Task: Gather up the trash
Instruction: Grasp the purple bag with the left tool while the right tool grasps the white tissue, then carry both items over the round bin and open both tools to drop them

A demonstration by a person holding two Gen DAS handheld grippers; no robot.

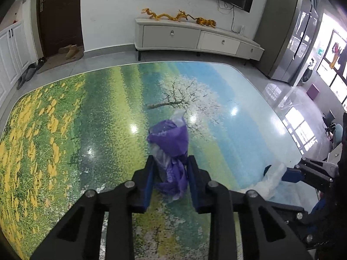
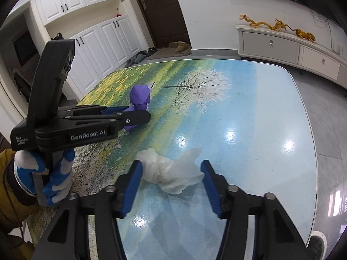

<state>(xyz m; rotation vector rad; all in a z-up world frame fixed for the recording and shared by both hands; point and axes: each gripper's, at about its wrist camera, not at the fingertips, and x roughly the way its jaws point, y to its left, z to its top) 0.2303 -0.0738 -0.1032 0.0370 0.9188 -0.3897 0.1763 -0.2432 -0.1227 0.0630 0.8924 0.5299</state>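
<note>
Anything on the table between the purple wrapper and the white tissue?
Nothing. In the right wrist view, only bare printed table lies between the purple wrapper, held in the left tongs, and the white tissue.

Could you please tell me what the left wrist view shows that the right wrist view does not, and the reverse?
Only the left wrist view shows the fridge and bright windows. Only the right wrist view shows the white cabinets, the gloved hand and the whole tissue between the right gripper. Both show the table, the purple bag in the left gripper, the door and the TV stand.
</note>
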